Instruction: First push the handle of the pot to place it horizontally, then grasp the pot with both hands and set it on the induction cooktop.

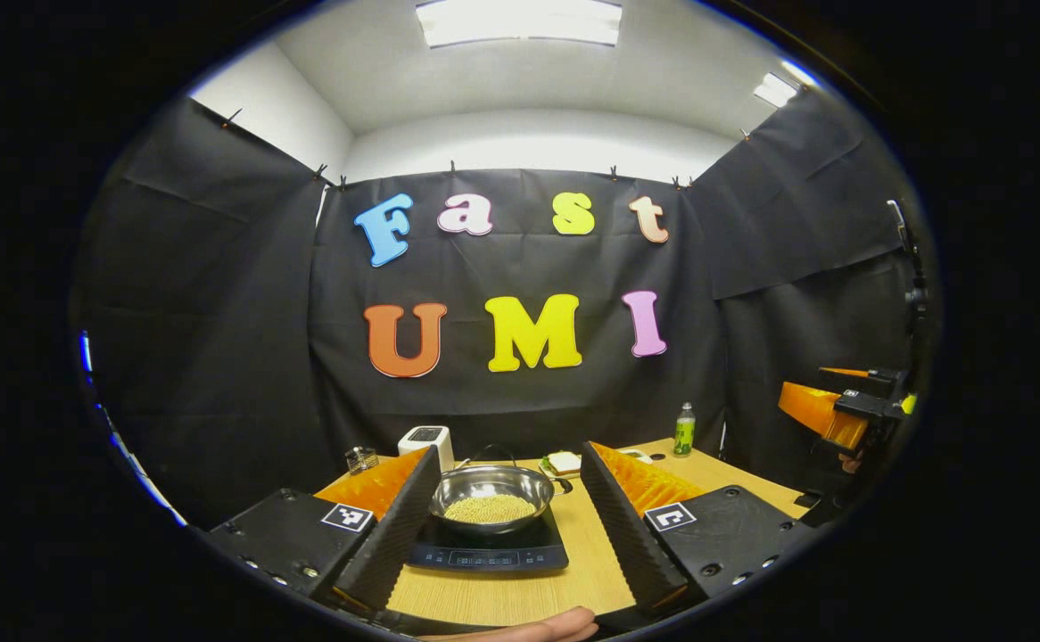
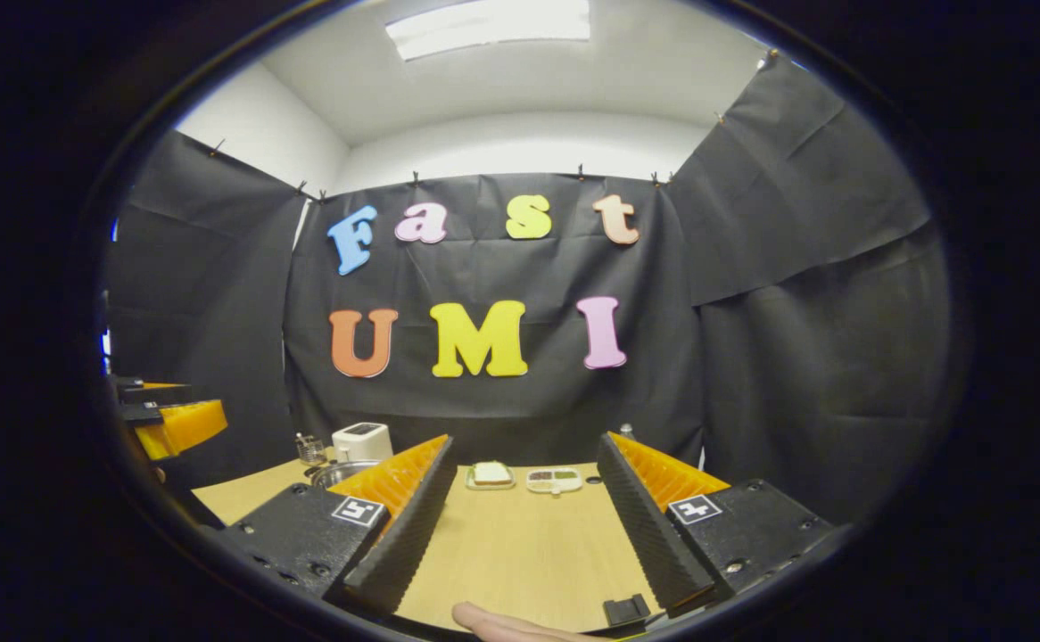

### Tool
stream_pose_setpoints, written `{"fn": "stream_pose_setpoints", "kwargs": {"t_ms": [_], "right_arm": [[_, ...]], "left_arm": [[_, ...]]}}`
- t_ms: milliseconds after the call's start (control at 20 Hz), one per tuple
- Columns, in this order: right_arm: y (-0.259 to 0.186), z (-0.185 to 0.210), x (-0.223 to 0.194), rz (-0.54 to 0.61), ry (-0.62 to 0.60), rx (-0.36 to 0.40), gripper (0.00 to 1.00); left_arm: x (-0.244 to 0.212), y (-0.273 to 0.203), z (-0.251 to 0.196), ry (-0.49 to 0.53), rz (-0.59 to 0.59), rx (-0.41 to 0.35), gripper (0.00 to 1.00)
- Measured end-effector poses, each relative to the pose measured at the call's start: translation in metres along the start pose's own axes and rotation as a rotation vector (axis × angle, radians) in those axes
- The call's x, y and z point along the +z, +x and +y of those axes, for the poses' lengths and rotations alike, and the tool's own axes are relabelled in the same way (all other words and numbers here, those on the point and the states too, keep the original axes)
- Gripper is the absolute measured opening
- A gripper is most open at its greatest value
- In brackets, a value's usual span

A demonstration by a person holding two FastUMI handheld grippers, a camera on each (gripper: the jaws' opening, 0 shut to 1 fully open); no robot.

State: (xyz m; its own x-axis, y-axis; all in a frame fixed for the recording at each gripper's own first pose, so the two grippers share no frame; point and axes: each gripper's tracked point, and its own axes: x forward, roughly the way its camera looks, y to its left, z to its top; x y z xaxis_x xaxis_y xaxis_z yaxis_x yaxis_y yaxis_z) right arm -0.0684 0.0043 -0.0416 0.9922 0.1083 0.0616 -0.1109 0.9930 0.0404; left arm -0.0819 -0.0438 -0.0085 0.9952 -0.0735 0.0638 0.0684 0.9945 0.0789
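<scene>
A steel pot (image 1: 491, 490) holding pale beans sits on the black induction cooktop (image 1: 489, 553) near the table's front. A thin wire handle (image 1: 489, 448) arcs over the pot's far rim. My left gripper (image 1: 511, 453) is open, drawn back from the pot, which appears between its two fingers without touching them. My right gripper (image 2: 524, 441) is open over bare table with nothing between its fingers; it also hangs off to the right (image 1: 841, 415) in the left gripper view. In the right gripper view the pot's rim (image 2: 342, 471) peeks out behind the left finger.
A white appliance (image 1: 426, 441) and a small glass jar (image 1: 361, 459) stand at the back left. A green bottle (image 1: 684, 430) stands at the back right. A plate with bread (image 2: 489, 474) and a divided dish (image 2: 554, 480) lie at the back. A hand (image 1: 538, 629) shows at the bottom edge.
</scene>
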Motion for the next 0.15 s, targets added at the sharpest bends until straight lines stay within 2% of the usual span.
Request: {"fn": "stream_pose_setpoints", "kwargs": {"t_ms": [150], "right_arm": [[0.0024,0.0027,0.0004,-0.01,0.023,0.01,0.96]], "left_arm": [[-0.0039,0.0007,0.0048,0.006,0.006,0.011,0.95]]}}
